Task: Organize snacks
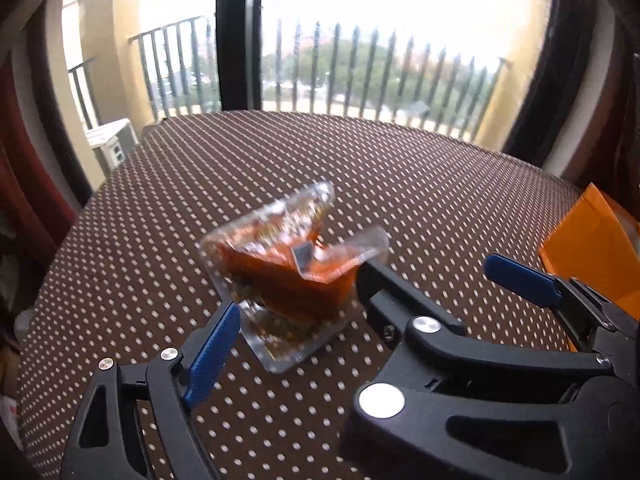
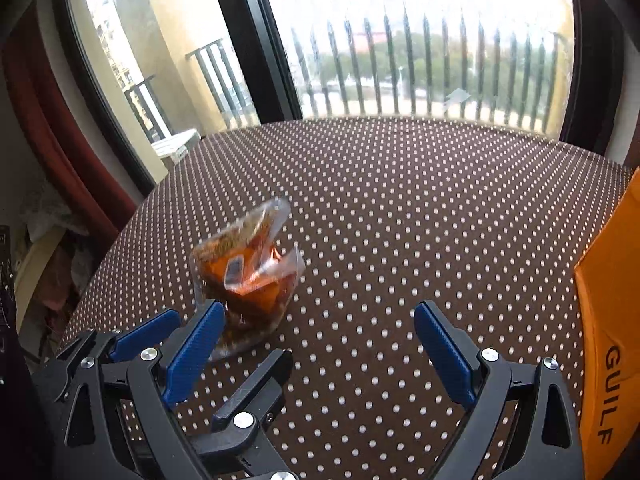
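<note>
A clear plastic snack packet (image 1: 280,268) with orange contents stands tilted on the brown dotted tablecloth (image 1: 400,184); it also shows in the right wrist view (image 2: 248,276), blurred. My left gripper (image 1: 296,304) is open, its fingers either side of the packet's near end. My right gripper (image 2: 320,344) is open and empty, its left finger (image 2: 196,348) close beside the packet. The right gripper's blue fingertip (image 1: 520,280) shows in the left wrist view, and the left gripper's fingers (image 2: 144,336) show in the right wrist view.
An orange box (image 2: 608,320) printed "GUILF" stands at the table's right edge; it also shows in the left wrist view (image 1: 592,244). A window with balcony railing (image 1: 360,72) is behind the table. Red curtains (image 2: 48,120) hang at the left.
</note>
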`<state>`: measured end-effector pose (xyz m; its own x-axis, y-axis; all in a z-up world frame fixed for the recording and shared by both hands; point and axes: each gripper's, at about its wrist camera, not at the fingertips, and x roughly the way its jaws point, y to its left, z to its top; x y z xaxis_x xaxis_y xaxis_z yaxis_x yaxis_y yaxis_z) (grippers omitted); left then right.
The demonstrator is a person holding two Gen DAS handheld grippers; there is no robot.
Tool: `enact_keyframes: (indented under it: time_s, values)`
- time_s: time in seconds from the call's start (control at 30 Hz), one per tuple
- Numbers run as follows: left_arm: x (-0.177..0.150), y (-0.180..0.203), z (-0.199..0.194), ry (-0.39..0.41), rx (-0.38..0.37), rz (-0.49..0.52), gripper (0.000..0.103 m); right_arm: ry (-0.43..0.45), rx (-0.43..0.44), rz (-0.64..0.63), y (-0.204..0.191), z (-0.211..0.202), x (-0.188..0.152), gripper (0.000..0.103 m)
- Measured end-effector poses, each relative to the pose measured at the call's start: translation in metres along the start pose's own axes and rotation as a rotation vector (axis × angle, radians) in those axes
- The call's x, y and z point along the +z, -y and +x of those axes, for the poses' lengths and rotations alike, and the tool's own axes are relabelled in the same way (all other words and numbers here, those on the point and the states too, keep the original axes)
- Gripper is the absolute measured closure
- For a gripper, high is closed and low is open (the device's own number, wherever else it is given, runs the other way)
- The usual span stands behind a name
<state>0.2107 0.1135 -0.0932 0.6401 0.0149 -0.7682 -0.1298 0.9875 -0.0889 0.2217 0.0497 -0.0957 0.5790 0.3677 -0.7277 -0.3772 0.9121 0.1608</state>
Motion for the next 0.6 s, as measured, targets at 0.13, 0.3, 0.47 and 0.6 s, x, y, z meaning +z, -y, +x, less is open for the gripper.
enact_keyframes:
  time_s: [0.13, 0.3, 0.47, 0.6]
  values:
    - [0.020, -0.005, 0.002, 0.038, 0.033, -0.039, 0.015, 0.060, -0.016, 0.018, -0.001, 0.004, 0.027, 0.006]
    - [0.032, -0.022, 0.027, -0.010, 0.048, -0.121, 0.015, 0.084, -0.033, 0.051, -0.001, 0.020, 0.043, 0.006]
    - [0.030, -0.031, 0.055, -0.072, 0.074, -0.145, 0.014, 0.021, -0.048, 0.069, 0.006, 0.047, 0.040, 0.006]
    - [0.025, -0.031, 0.060, -0.062, 0.065, -0.166, 0.013, 0.012, -0.039, 0.076, 0.007, 0.057, 0.042, 0.006]
